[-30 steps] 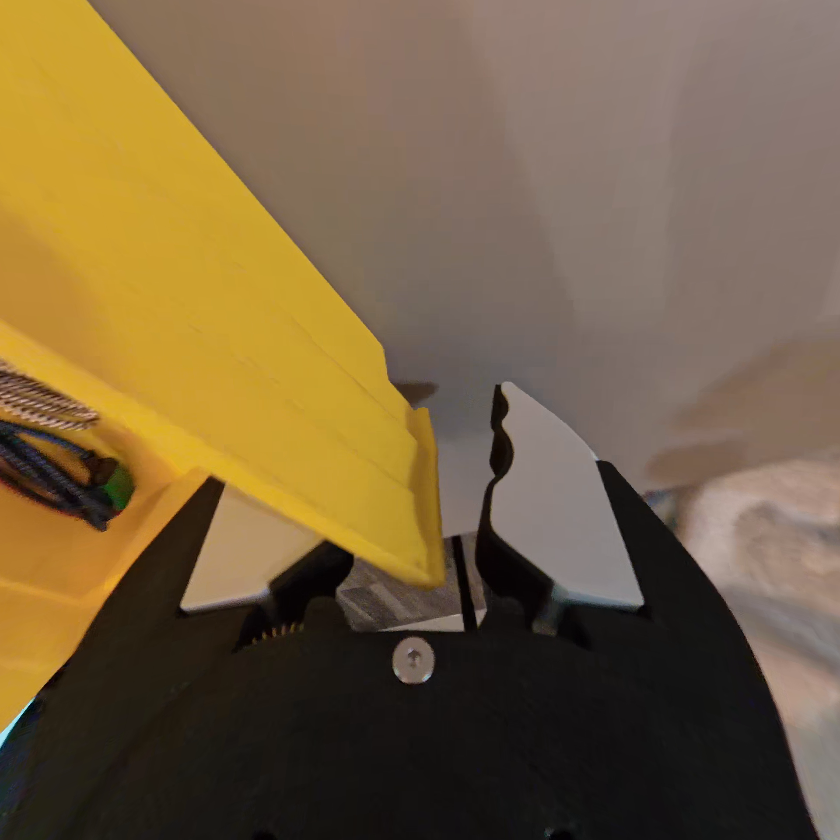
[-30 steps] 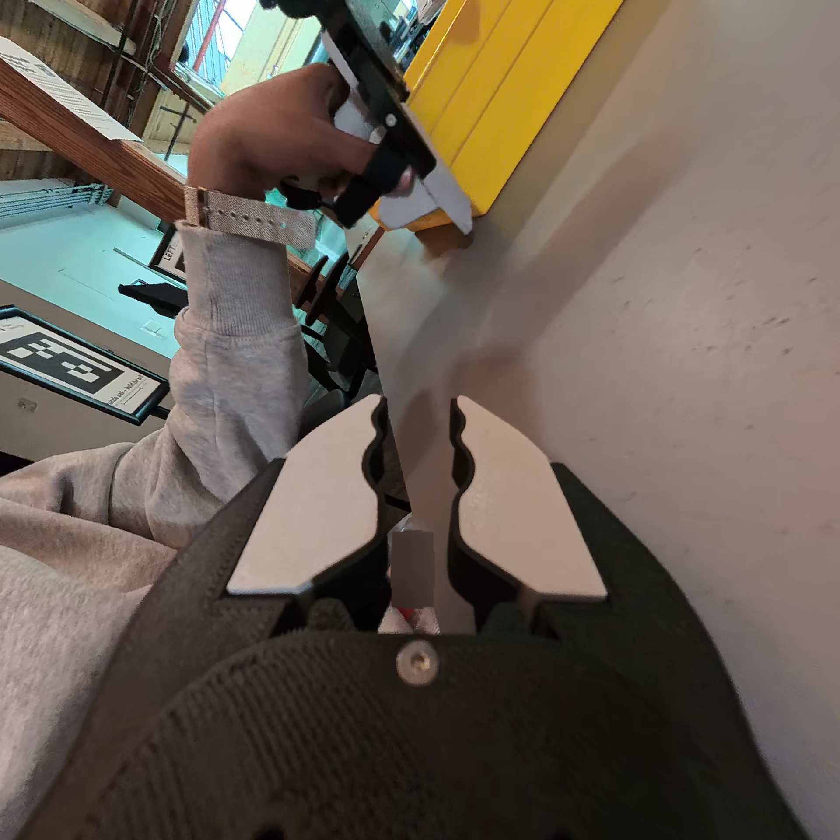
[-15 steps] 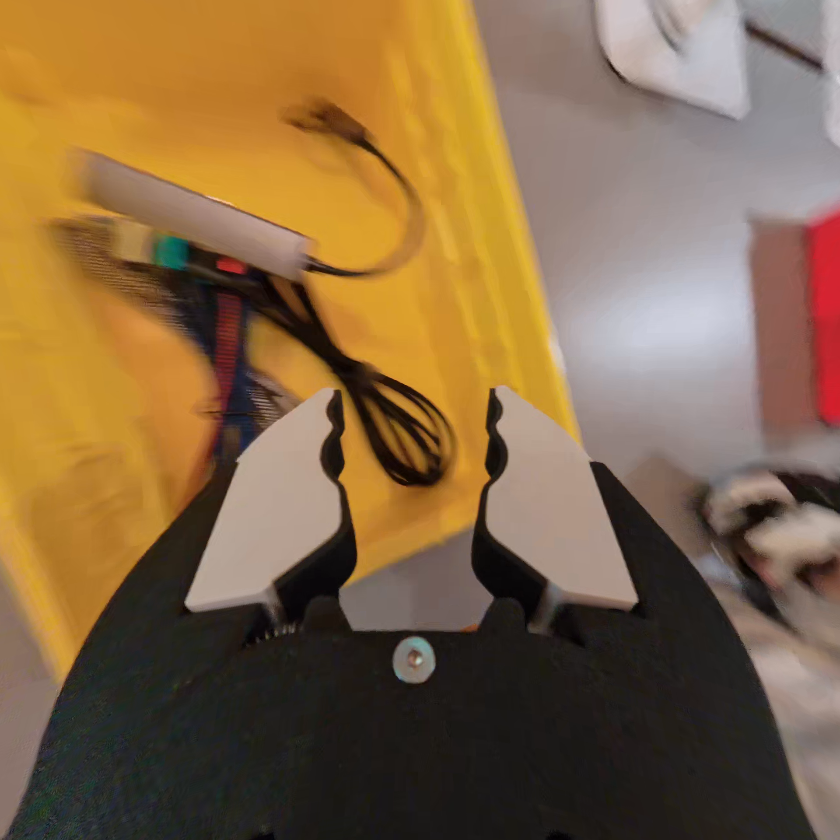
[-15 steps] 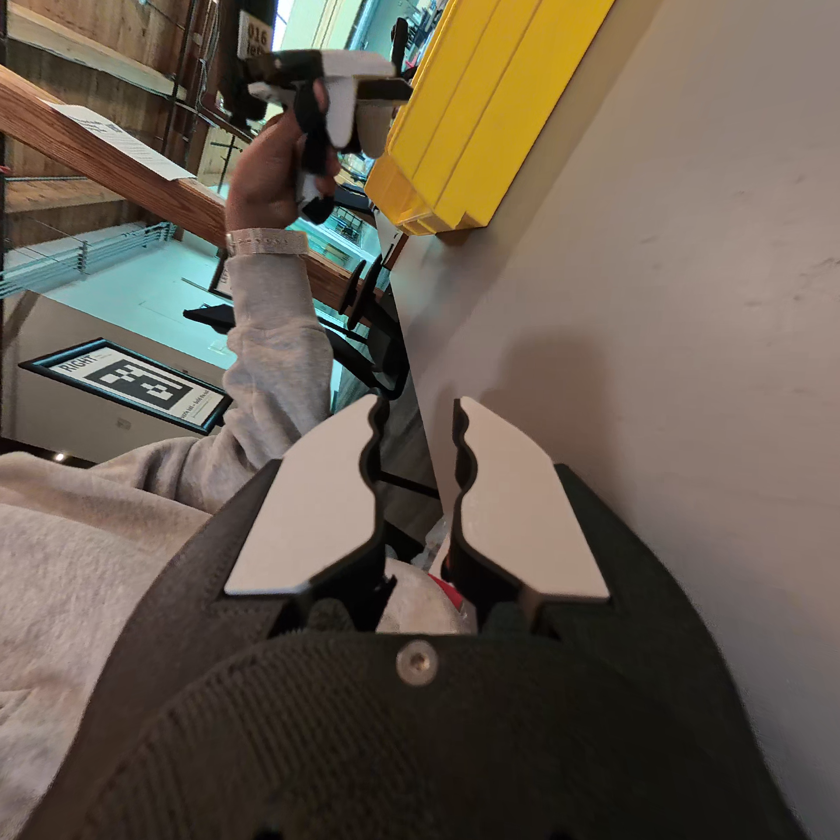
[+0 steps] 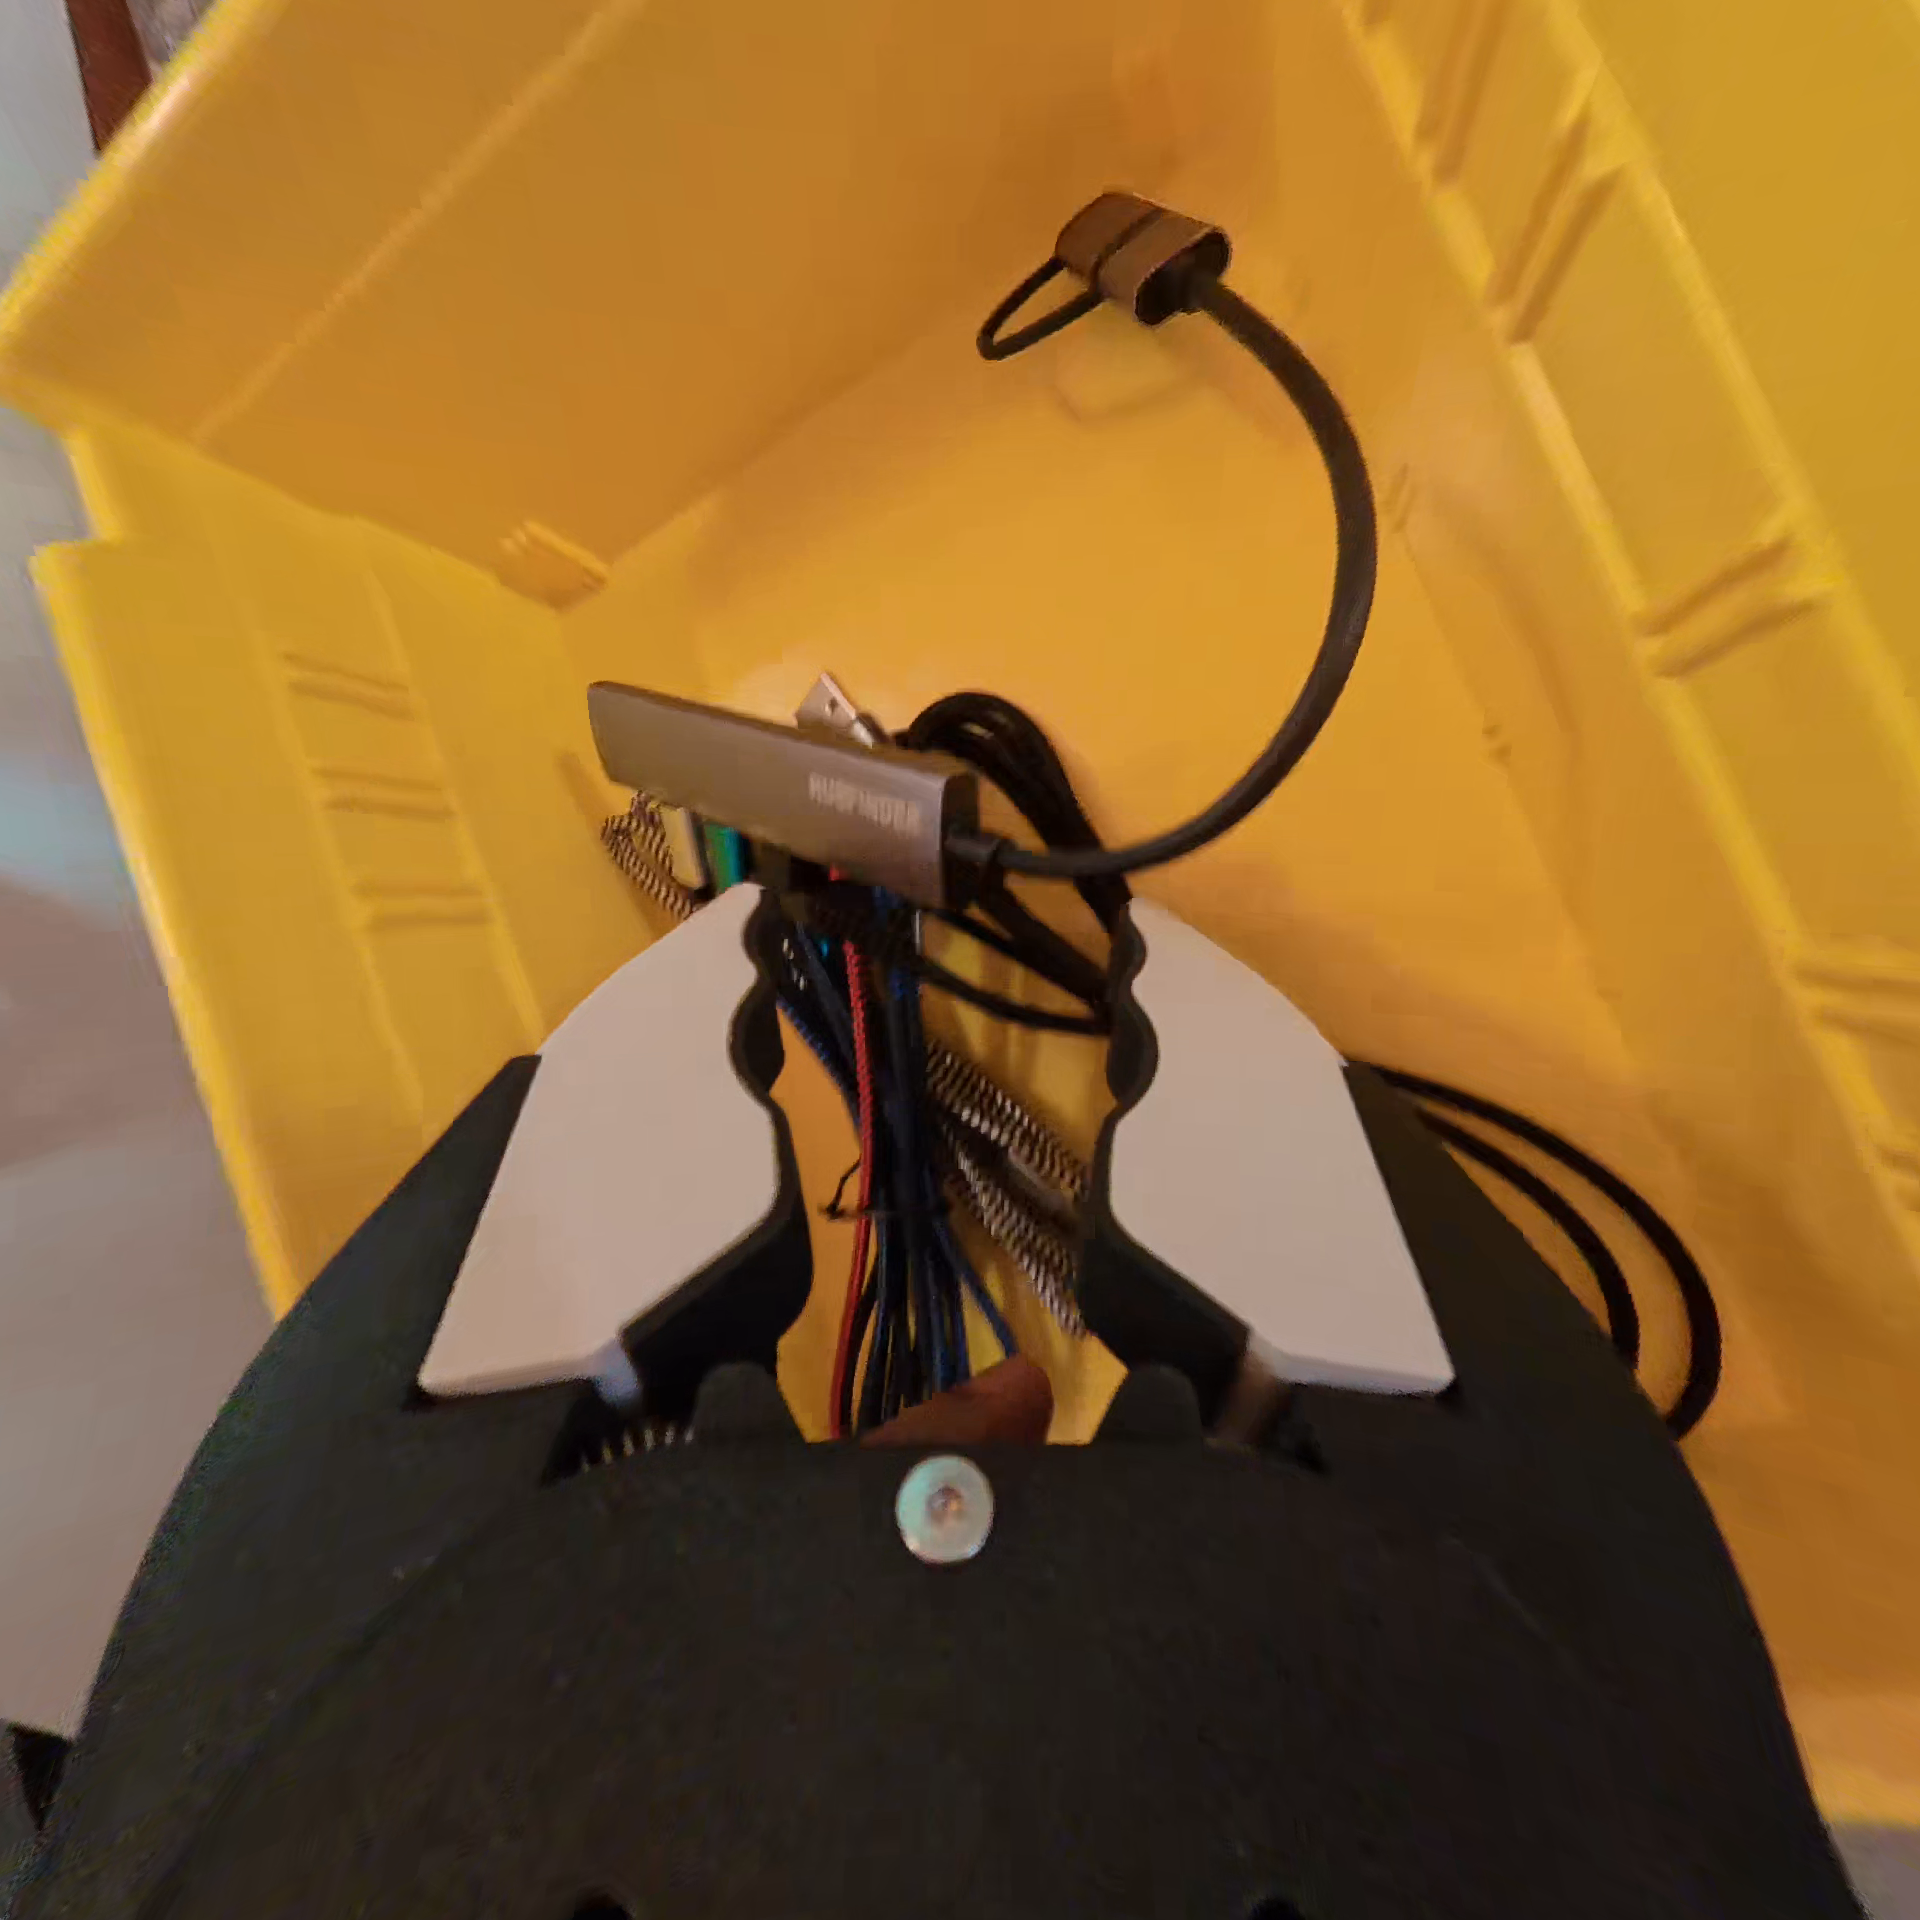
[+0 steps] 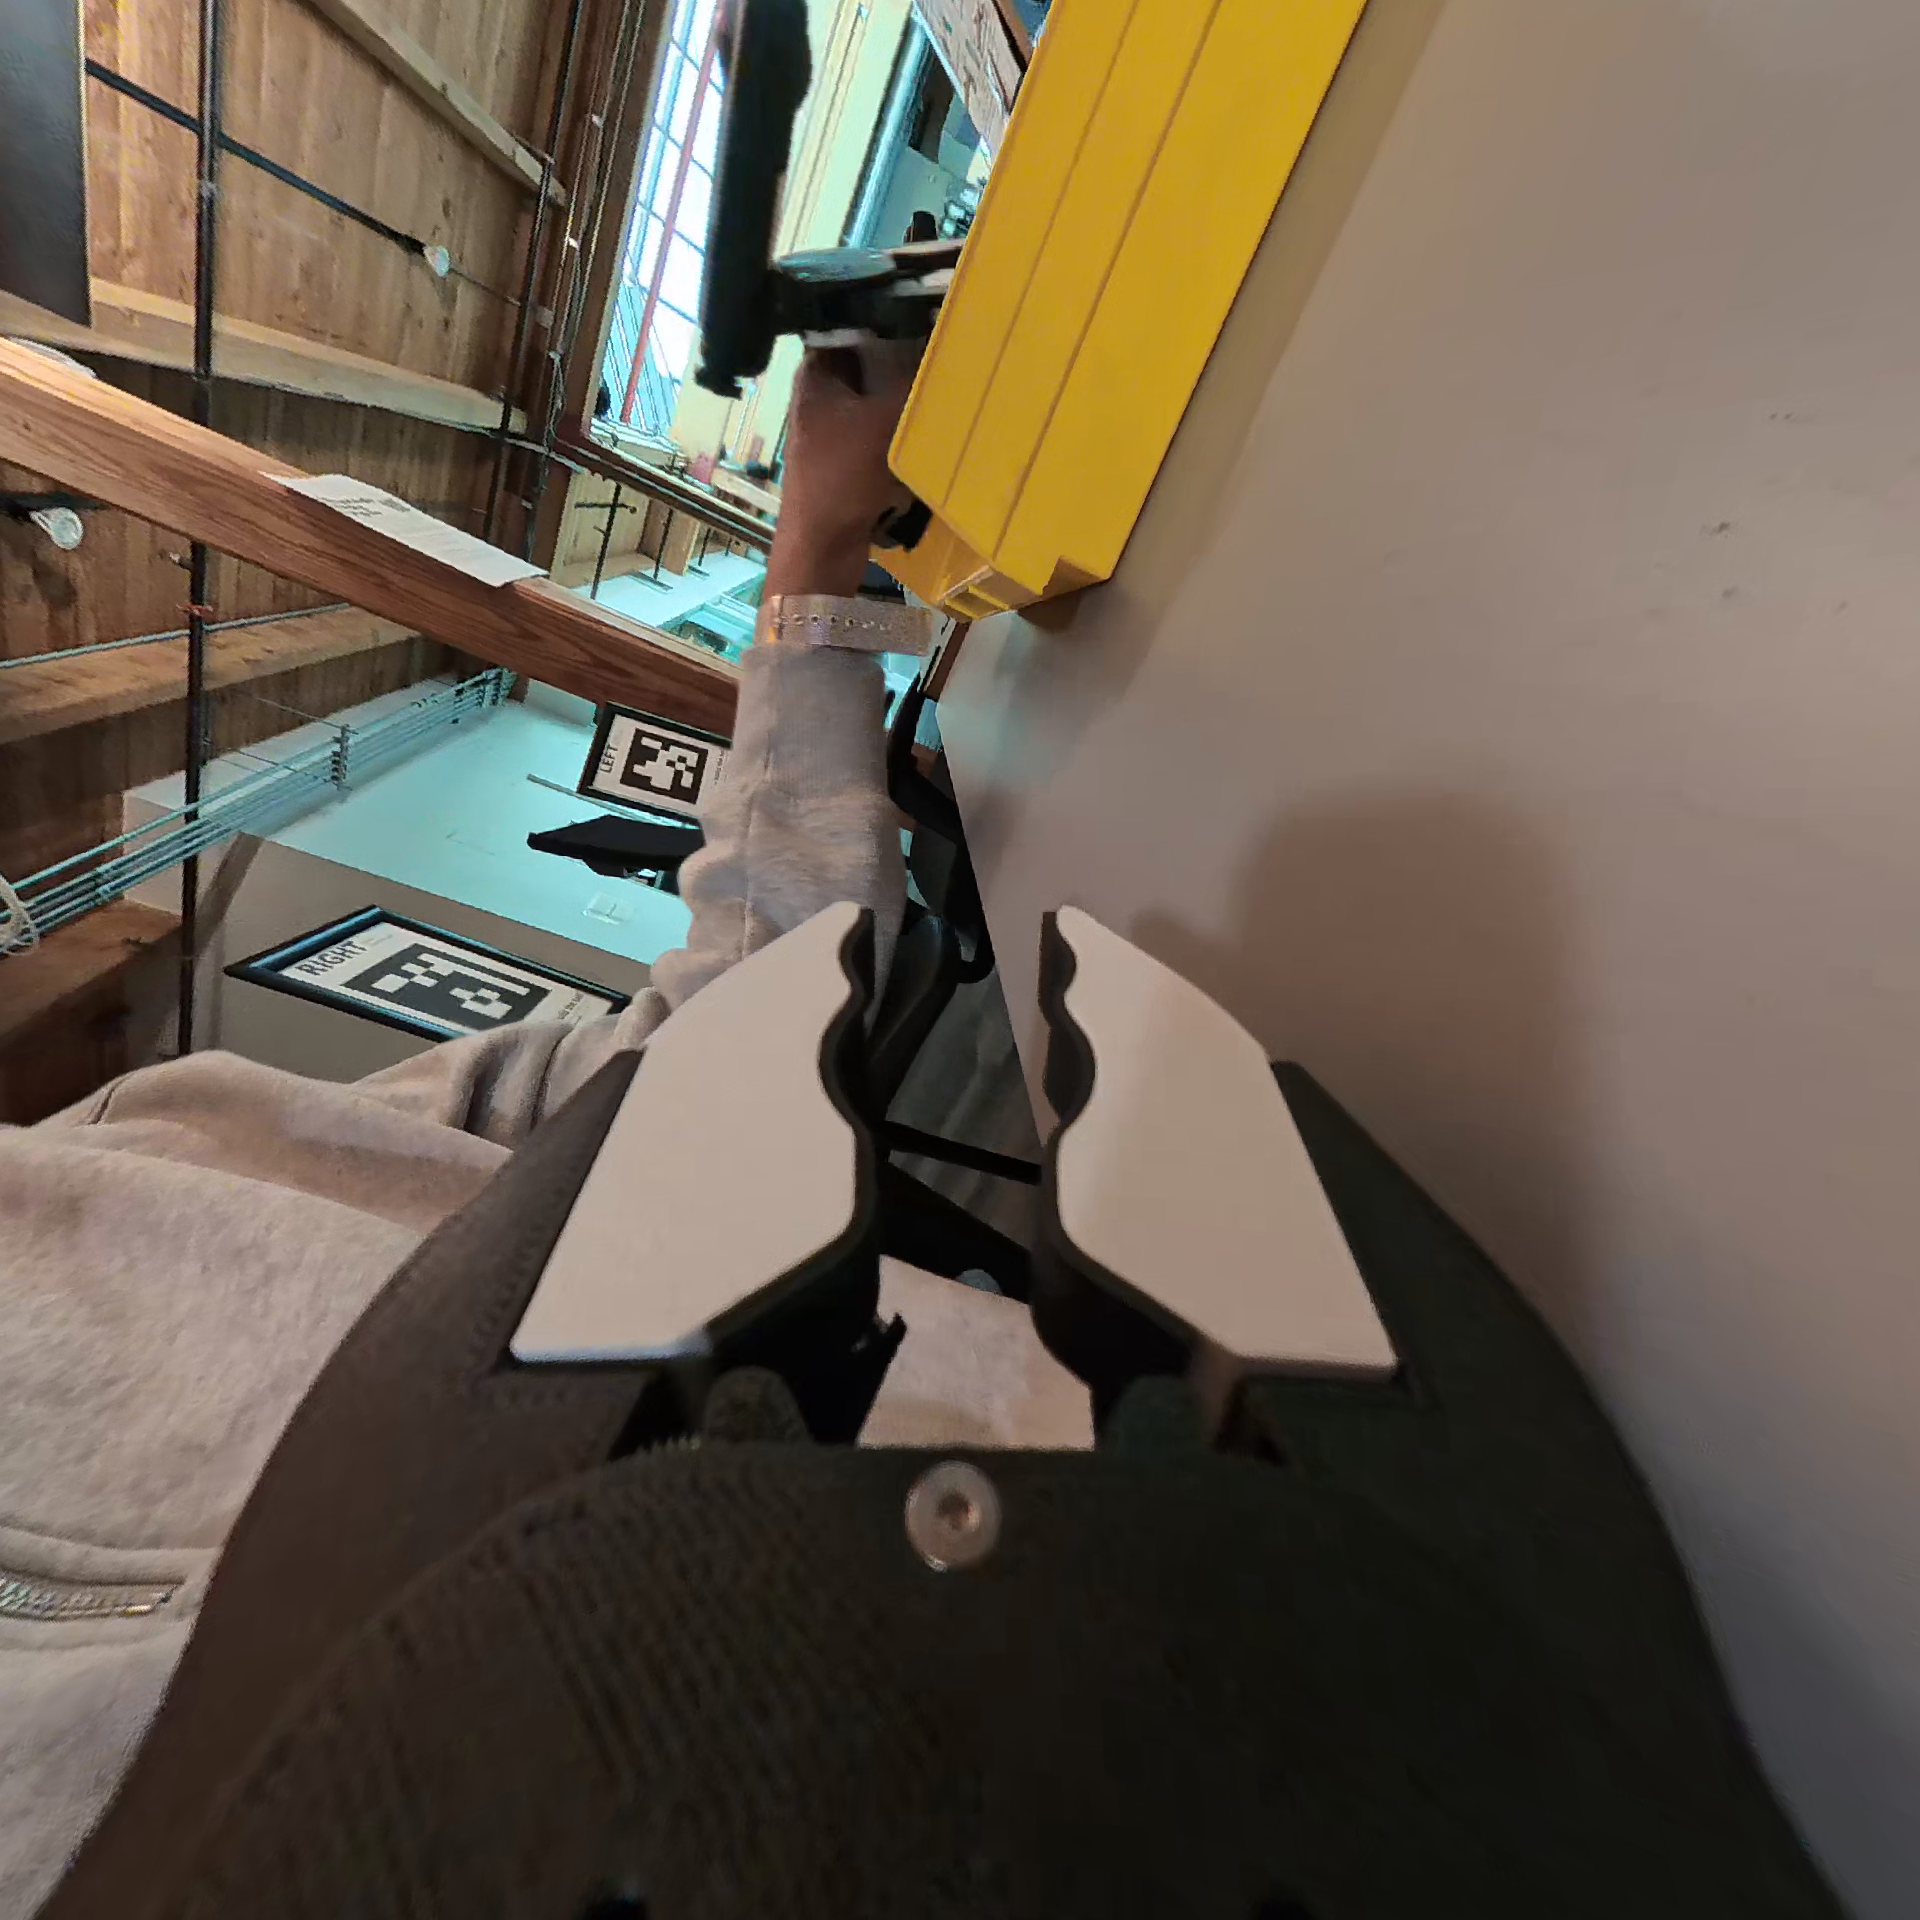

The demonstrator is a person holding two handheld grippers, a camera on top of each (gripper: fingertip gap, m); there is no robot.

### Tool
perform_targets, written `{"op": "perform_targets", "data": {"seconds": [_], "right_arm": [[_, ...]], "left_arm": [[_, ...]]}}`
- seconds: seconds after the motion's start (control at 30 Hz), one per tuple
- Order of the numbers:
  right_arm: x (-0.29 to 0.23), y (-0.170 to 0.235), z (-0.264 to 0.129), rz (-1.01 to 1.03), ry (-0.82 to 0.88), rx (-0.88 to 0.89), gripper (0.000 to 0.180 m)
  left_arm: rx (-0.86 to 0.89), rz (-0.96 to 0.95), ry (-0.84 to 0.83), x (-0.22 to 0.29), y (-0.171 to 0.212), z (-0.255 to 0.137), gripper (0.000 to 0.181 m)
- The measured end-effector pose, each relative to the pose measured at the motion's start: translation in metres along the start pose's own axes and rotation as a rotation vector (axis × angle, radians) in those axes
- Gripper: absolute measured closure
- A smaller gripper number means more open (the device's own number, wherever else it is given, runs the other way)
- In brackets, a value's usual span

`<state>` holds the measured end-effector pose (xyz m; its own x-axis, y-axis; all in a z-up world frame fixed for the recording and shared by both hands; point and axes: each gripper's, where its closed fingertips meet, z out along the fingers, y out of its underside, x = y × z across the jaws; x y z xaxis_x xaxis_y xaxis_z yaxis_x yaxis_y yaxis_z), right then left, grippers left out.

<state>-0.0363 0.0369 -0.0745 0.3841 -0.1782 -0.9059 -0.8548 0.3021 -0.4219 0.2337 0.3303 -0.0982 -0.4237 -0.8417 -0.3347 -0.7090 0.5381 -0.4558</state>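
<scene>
Left gripper [image 5: 940,925] poised inside a yellow bin [image 5: 312,343], jaws spread wide and gripping nothing. Directly between the jaws: a bundle of thin red, blue and black wires [image 5: 883,1122], with a coiled metal spring [image 5: 1003,1138] just beside it toward 3 o'clock. Just past the fingertips at 12 o'clock: a flat grey hub [image 5: 769,790] lying across the pile, touching the wires beneath. From its right end, a thick black cable [image 5: 1340,540] arching up to a plug [image 5: 1138,255] at 1 o'clock near the bin's far wall. A coil of black cord [image 5: 1621,1247] on the bin floor at 3 o'clock, partly hidden by the gripper body.

By the look of it, hub light and rigid, smooth-sided, probably best taken across its narrow width near the middle; cable stiff enough to hold its arc, likely to drag the hub if pulled. Wires soft and tangled, apt to come up in a clump. Spring prone to snagging.

Right gripper [image 6: 948,935] held sideways beside the pale desk [image 6: 1558,727], jaws parted with a clear gap, nothing between them. At 12 o'clock, well apart: the bin's outer side on the desk, a hand [image 6: 826,468] and grey sleeve [image 6: 800,790] reaching over its rim. Framed black-and-white marker signs [image 6: 416,977] at 10 o'clock.
</scene>
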Motion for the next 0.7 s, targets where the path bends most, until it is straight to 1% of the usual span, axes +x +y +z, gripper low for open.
{"op": "perform_targets", "data": {"seconds": [0.07, 0.1, 0.13, 0.23, 0.33, 0.43, 0.57, 0.7], "right_arm": [[0.0, 0.0, -0.002, 0.009, -0.003, 0.009, 0.149], [0.0, 0.0, -0.003, 0.013, -0.004, 0.011, 0.149], [0.0, 0.0, -0.003, 0.017, -0.005, 0.013, 0.149], [0.0, 0.0, -0.005, 0.024, -0.006, 0.023, 0.149], [0.0, -0.002, -0.007, 0.037, -0.011, 0.036, 0.149], [0.0, -0.003, -0.008, 0.043, -0.013, 0.043, 0.149], [0.0, -0.002, -0.007, 0.039, -0.01, 0.037, 0.149], [-0.001, 0.001, -0.004, 0.046, -0.019, 0.03, 0.149]], "left_arm": [[0.049, 0.001, -0.051, -0.003, -0.01, 0.008, 0.117], [0.074, 0.004, -0.086, -0.007, -0.014, 0.008, 0.122], [0.098, 0.013, -0.115, -0.009, -0.018, 0.007, 0.128], [0.132, 0.036, -0.206, -0.021, -0.026, -0.003, 0.16], [0.179, 0.001, -0.271, -0.034, -0.032, -0.019, 0.169], [0.292, -0.077, -0.285, -0.046, -0.042, -0.045, 0.17], [0.447, -0.104, -0.35, -0.062, -0.057, -0.098, 0.17], [0.62, -0.128, -0.324, -0.059, -0.077, -0.153, 0.17]]}}
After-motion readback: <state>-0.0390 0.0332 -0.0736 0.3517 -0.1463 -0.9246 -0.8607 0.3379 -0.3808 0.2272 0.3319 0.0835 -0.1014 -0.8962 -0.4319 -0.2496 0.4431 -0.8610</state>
